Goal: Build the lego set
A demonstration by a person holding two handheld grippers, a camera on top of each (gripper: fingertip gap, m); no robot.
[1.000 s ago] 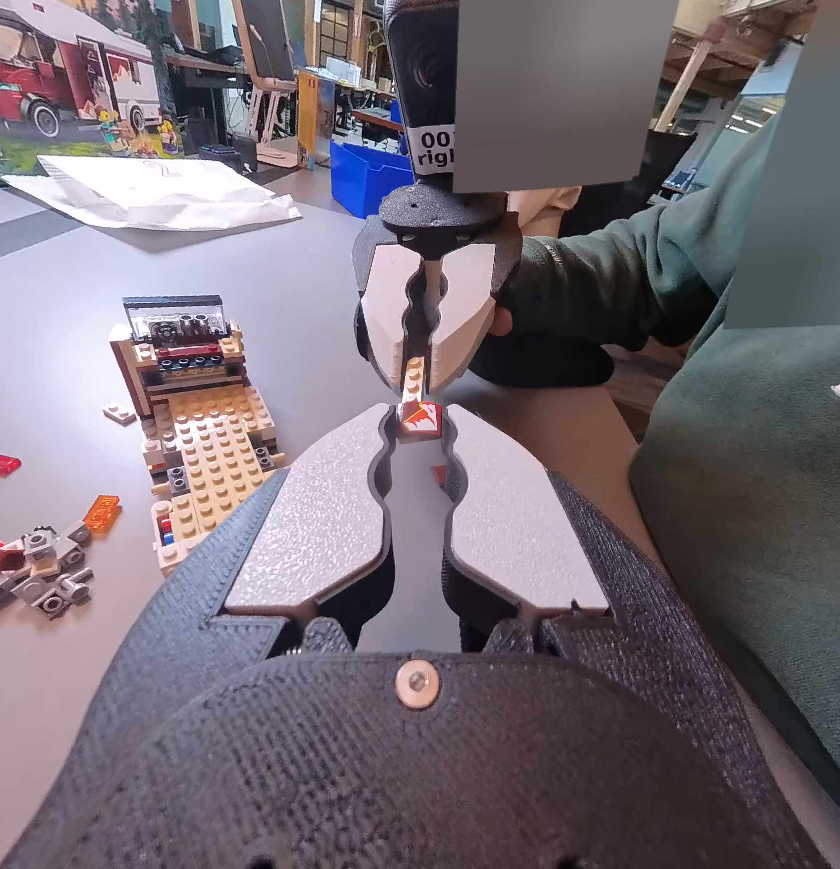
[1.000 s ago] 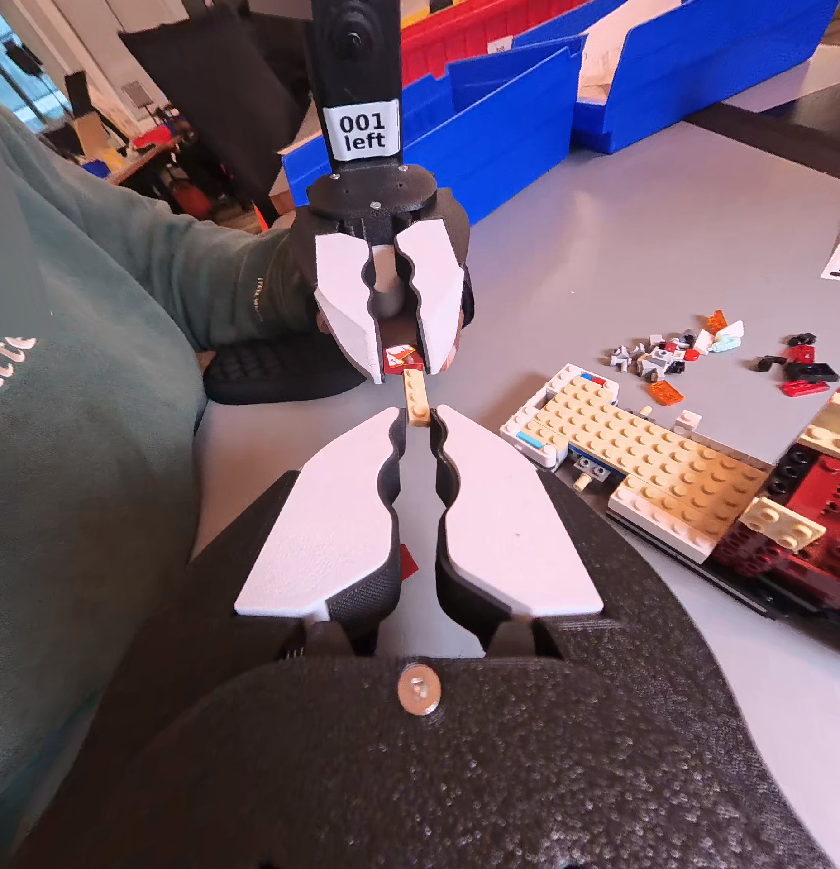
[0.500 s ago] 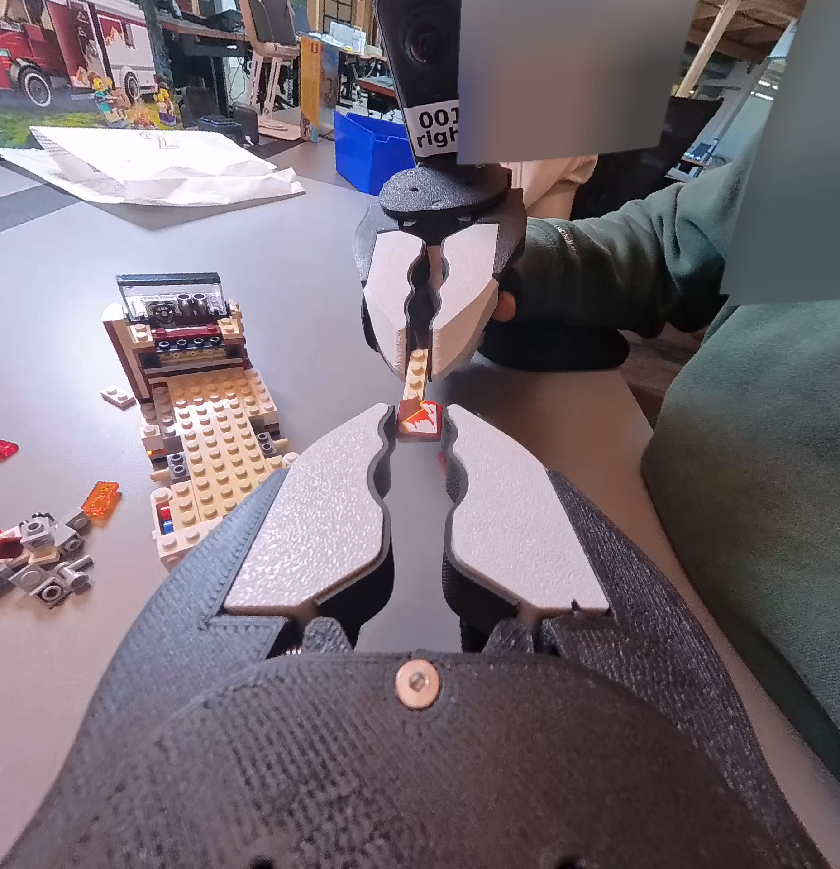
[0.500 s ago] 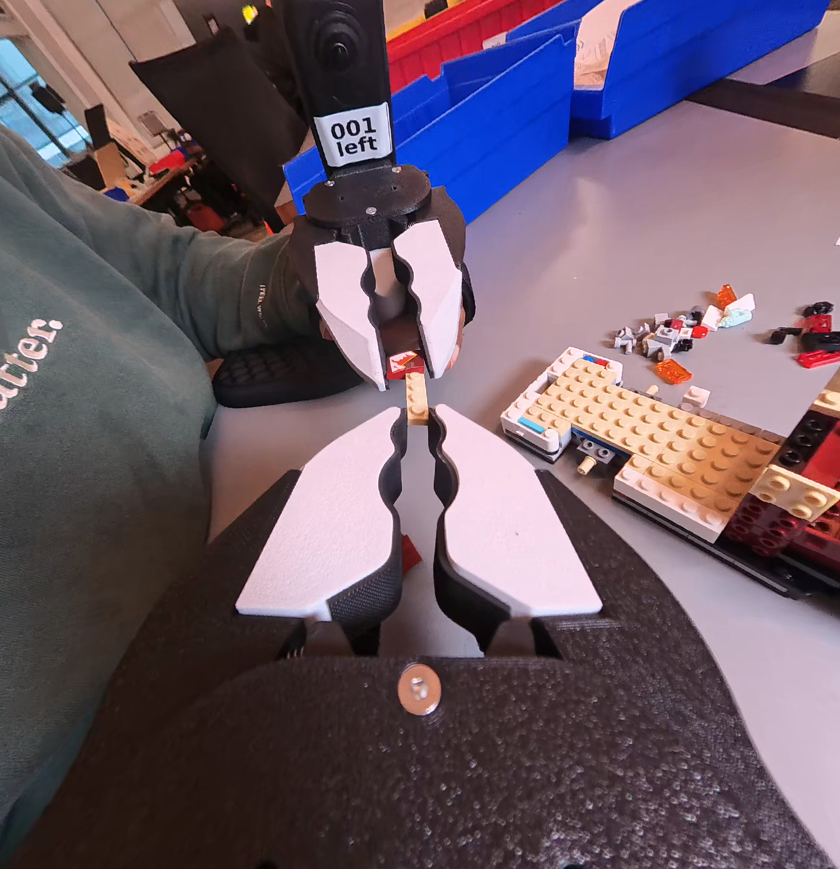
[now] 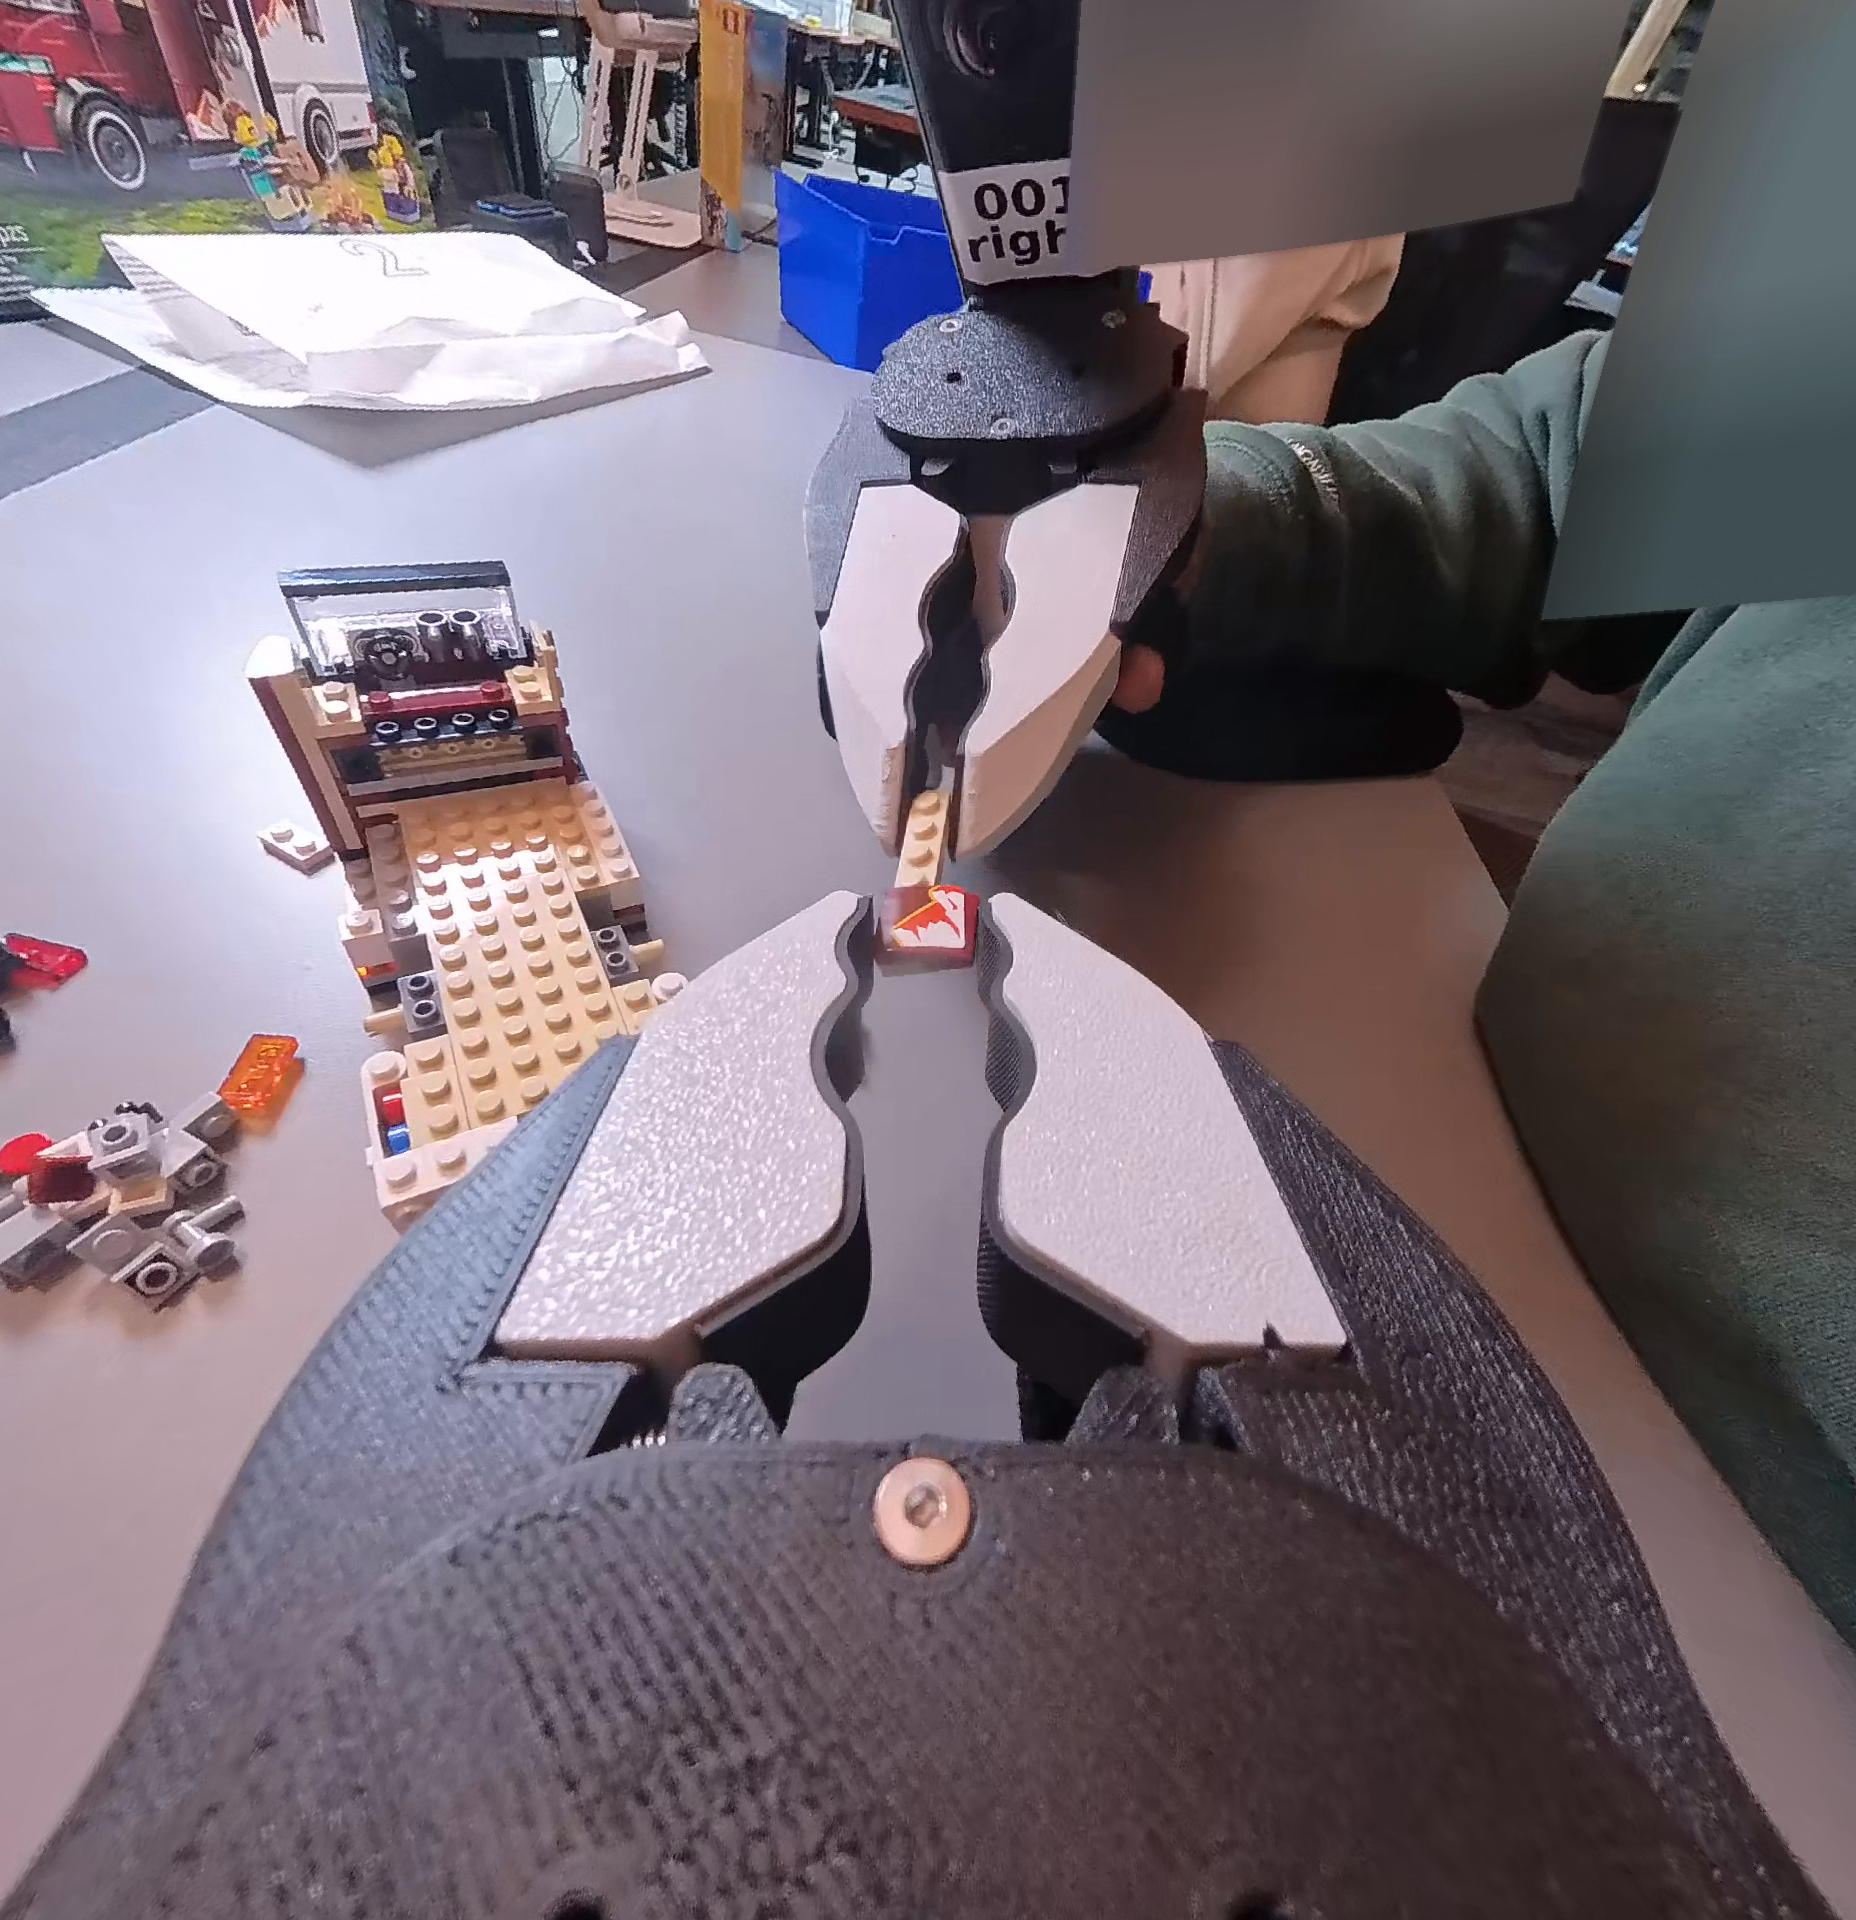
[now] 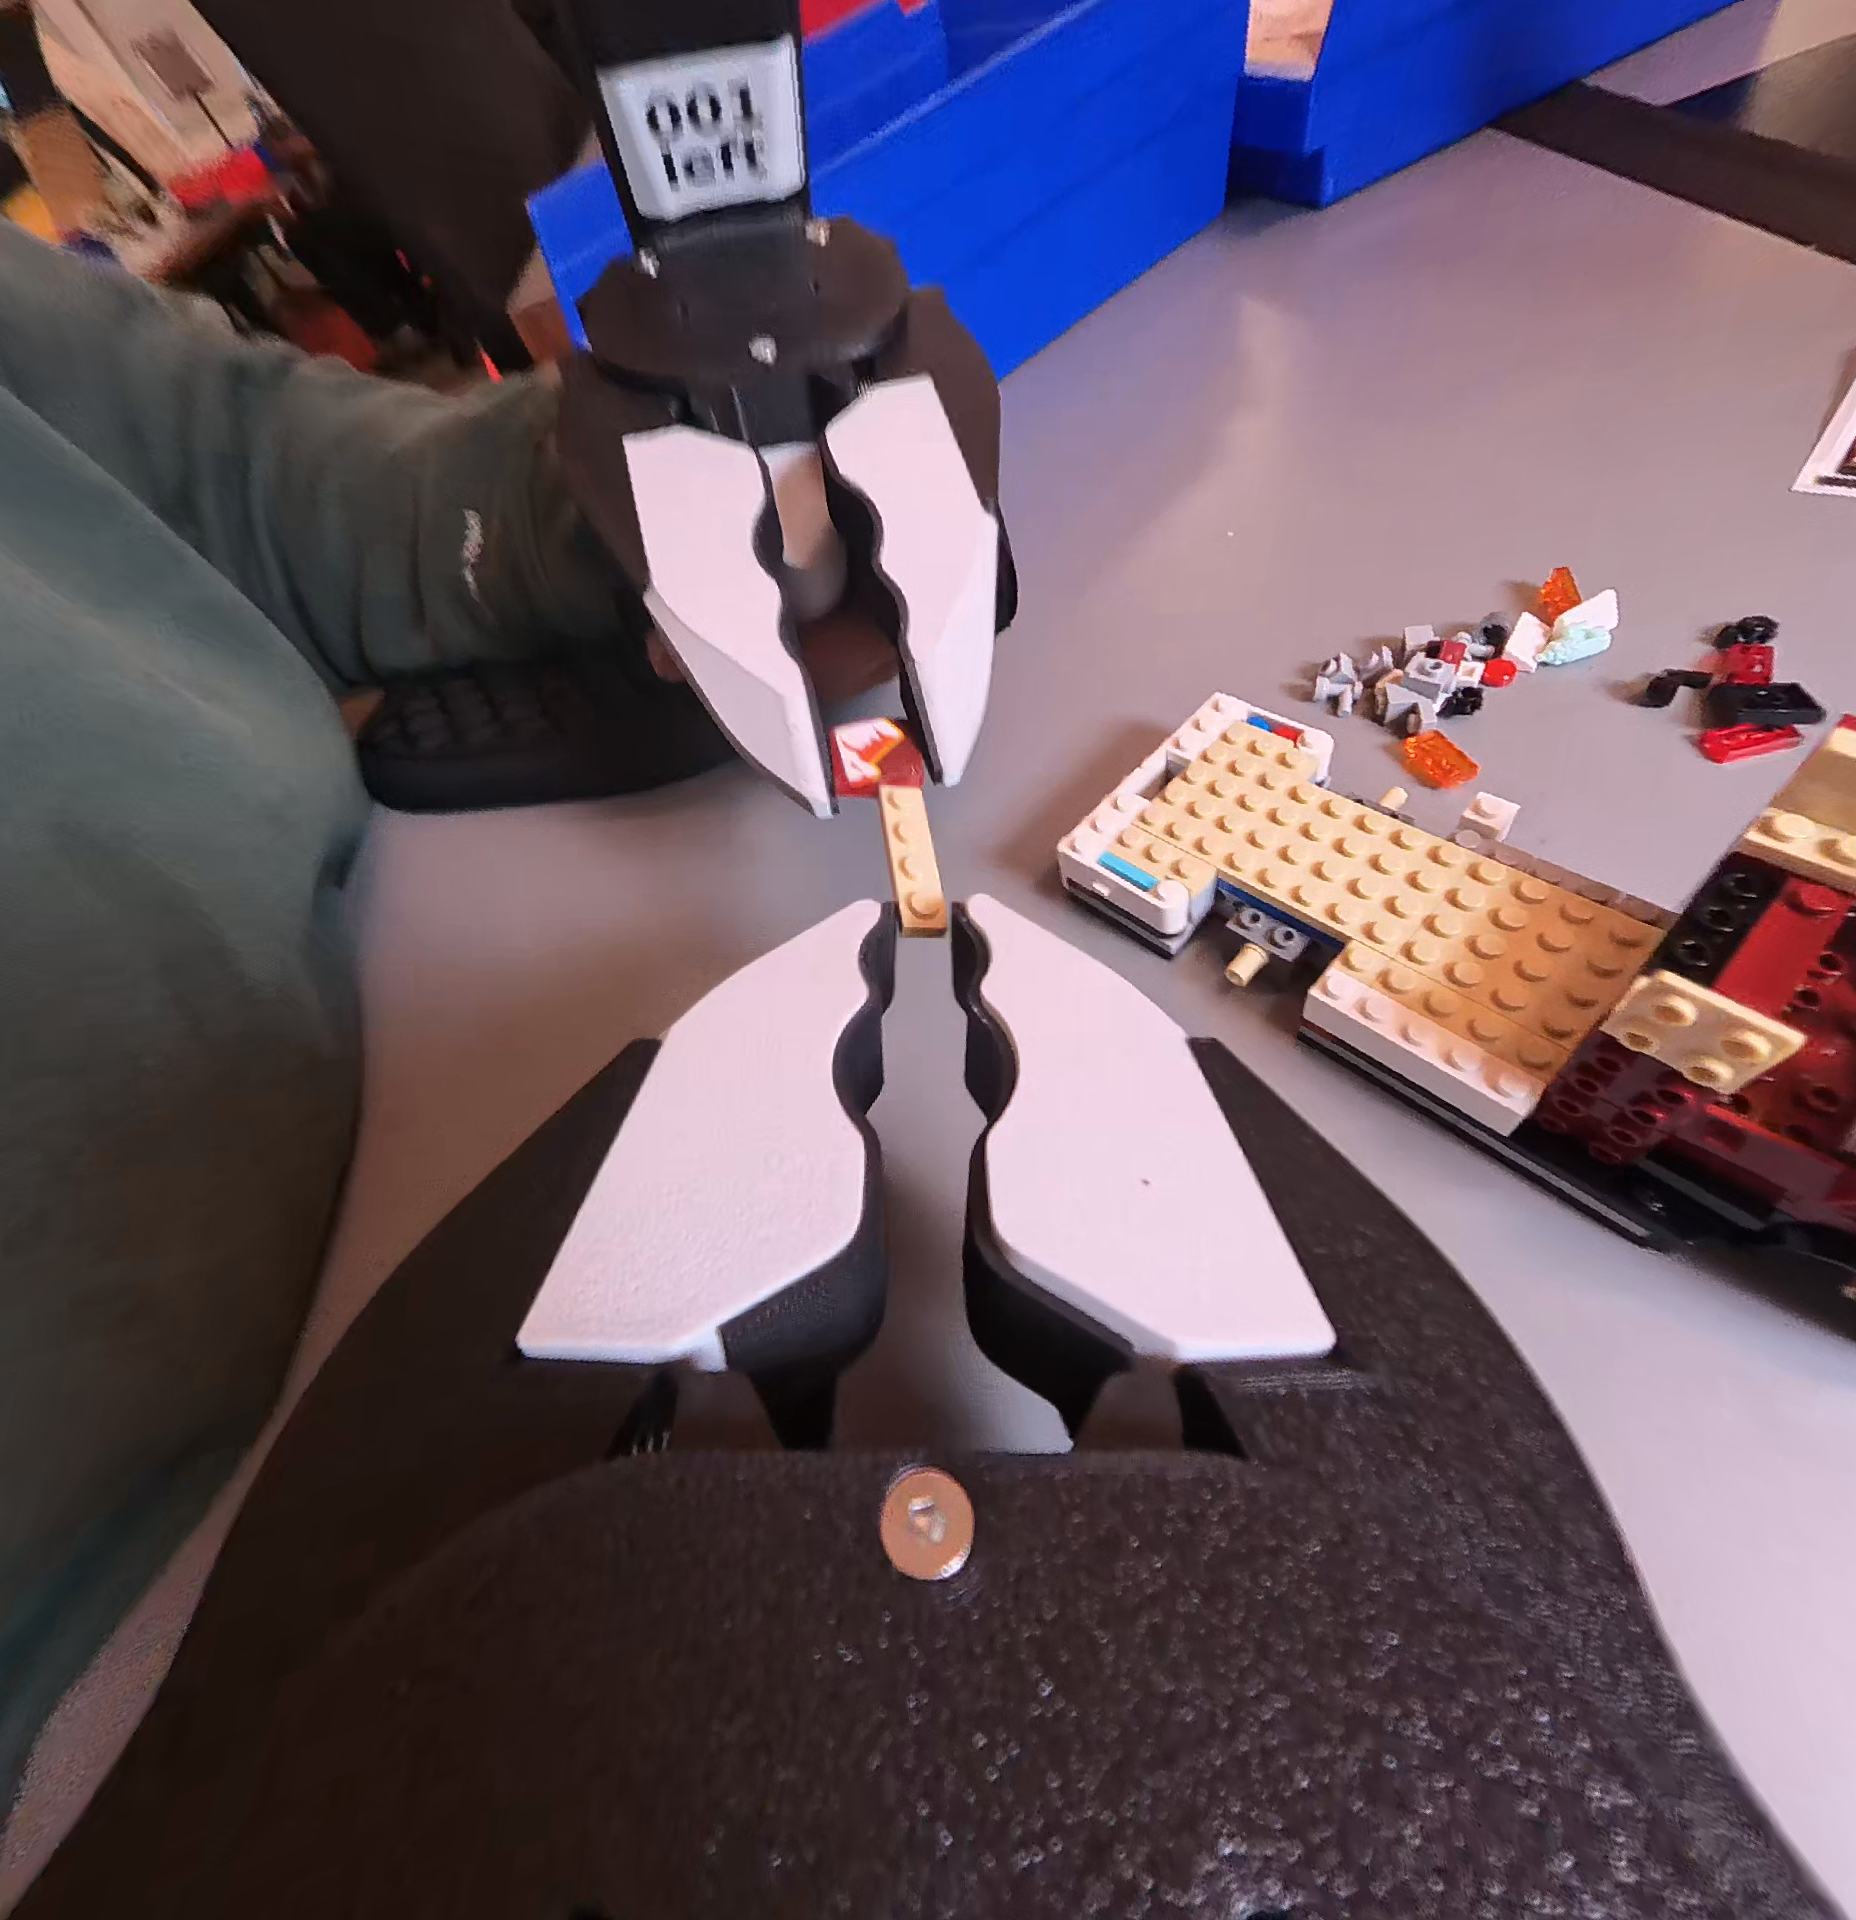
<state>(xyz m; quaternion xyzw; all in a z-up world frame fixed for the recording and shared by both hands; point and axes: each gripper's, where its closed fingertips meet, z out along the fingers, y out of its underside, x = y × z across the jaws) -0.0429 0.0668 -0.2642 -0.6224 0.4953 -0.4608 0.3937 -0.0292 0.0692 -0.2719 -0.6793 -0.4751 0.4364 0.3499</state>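
**Two grippers tip to tip over the table**

Left gripper (image 5: 926,920) pinched on a dark red tile (image 5: 929,928); right gripper (image 6: 922,906) clamped on a tan strip (image 6: 915,862). Held facing each other, strip end touching tile, above the grey table (image 5: 643,540). Same grips as a second before, right gripper tilted more. Half-built camper (image 5: 467,831) lay well left.

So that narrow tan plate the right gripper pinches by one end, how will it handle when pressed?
The tan plate looks rigid, probably not bending. Held only at its tip by the right gripper, it may pivot or slip sideways. The dark red printed tile in the left gripper looks glossy, so possibly slippery.
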